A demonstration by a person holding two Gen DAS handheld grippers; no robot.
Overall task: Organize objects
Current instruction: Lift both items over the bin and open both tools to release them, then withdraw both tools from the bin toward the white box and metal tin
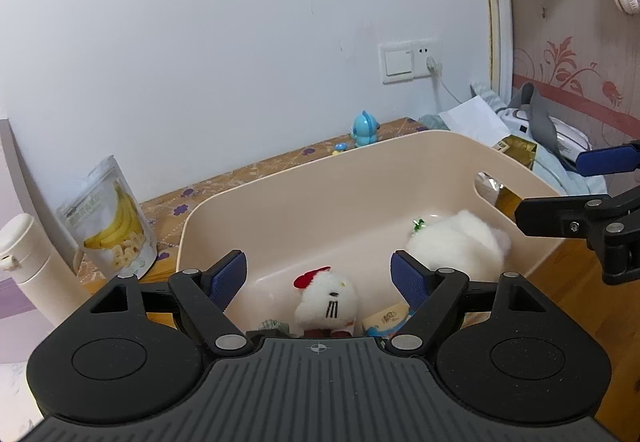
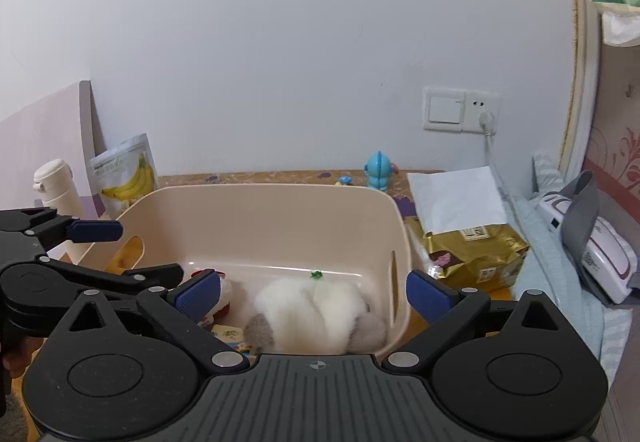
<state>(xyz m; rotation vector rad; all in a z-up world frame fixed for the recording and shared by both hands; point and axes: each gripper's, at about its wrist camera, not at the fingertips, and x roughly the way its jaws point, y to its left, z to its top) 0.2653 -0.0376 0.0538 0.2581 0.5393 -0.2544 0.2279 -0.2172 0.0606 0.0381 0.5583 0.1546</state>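
Observation:
A beige plastic bin (image 1: 280, 194) stands on the patterned tabletop. Inside lie a small white cat plush with a red bow (image 1: 326, 296), a larger fluffy white plush (image 1: 460, 242) with grey ends, and some small packets at the near wall. My left gripper (image 1: 318, 274) hangs open above the cat plush, touching nothing. In the right wrist view my right gripper (image 2: 314, 294) stands wide open over the fluffy plush (image 2: 316, 314), pads clear of it. The left gripper (image 2: 136, 252) shows at the bin's left rim (image 2: 260, 190), and the right gripper (image 1: 548, 188) at the right rim.
A banana-chip pouch (image 1: 116, 222) and a white flask (image 1: 32, 262) stand left of the bin. A blue figurine (image 1: 365, 128) sits behind it by the wall. To the right are a gold packet (image 2: 476, 254), a white paper (image 2: 456, 198) and a white device with a grey strap (image 2: 588, 242).

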